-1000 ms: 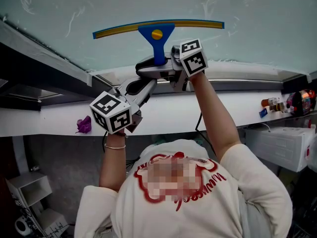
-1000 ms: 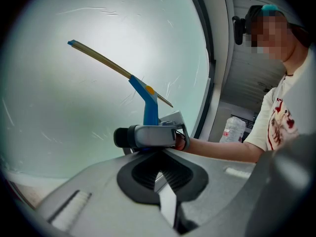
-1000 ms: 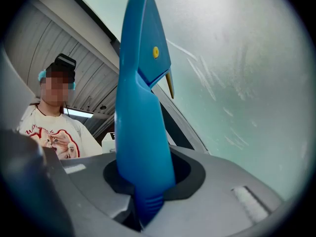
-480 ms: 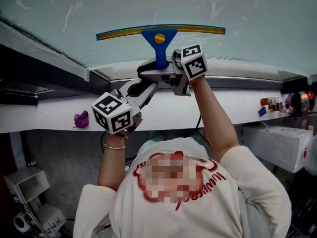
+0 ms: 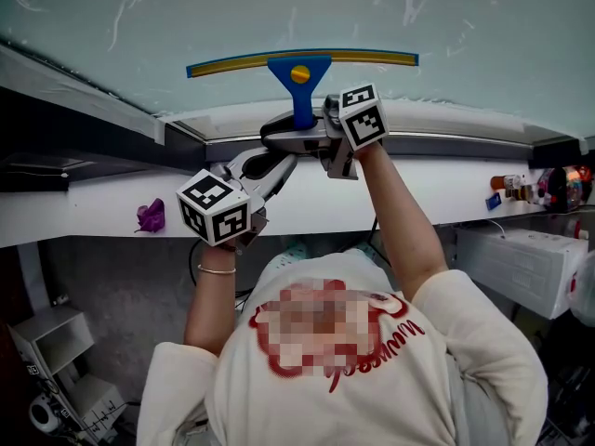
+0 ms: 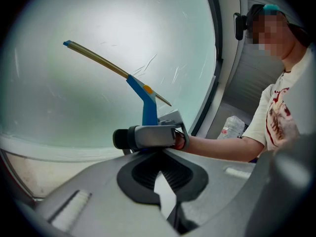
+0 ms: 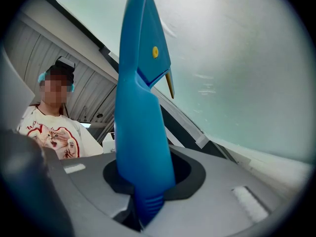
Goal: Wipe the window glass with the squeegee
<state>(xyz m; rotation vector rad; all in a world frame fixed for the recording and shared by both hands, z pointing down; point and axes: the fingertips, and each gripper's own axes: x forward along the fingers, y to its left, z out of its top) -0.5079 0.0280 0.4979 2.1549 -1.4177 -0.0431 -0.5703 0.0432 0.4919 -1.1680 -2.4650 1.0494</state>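
Note:
The squeegee (image 5: 299, 71) has a blue handle and a long yellow-edged blade lying flat against the window glass (image 5: 465, 35), which carries thin streaks. My right gripper (image 5: 299, 130) is shut on the lower end of the handle; in the right gripper view the blue handle (image 7: 140, 107) rises straight out from between the jaws (image 7: 147, 186). My left gripper (image 5: 268, 163) hangs just below and left of the right one, shut with nothing in it. In the left gripper view (image 6: 160, 174) it faces the right gripper and the squeegee (image 6: 143, 95).
A white sill (image 5: 437, 198) runs below the glass, with a purple object (image 5: 149, 216) at its left and small bottles (image 5: 521, 189) at its right. A dark window frame (image 5: 74, 124) slants at the left. A white box (image 5: 521, 268) stands at the lower right.
The squeegee blade has come a little down the glass toward the bottom frame, with the right gripper still on the handle. The left gripper has kept its place beside it.

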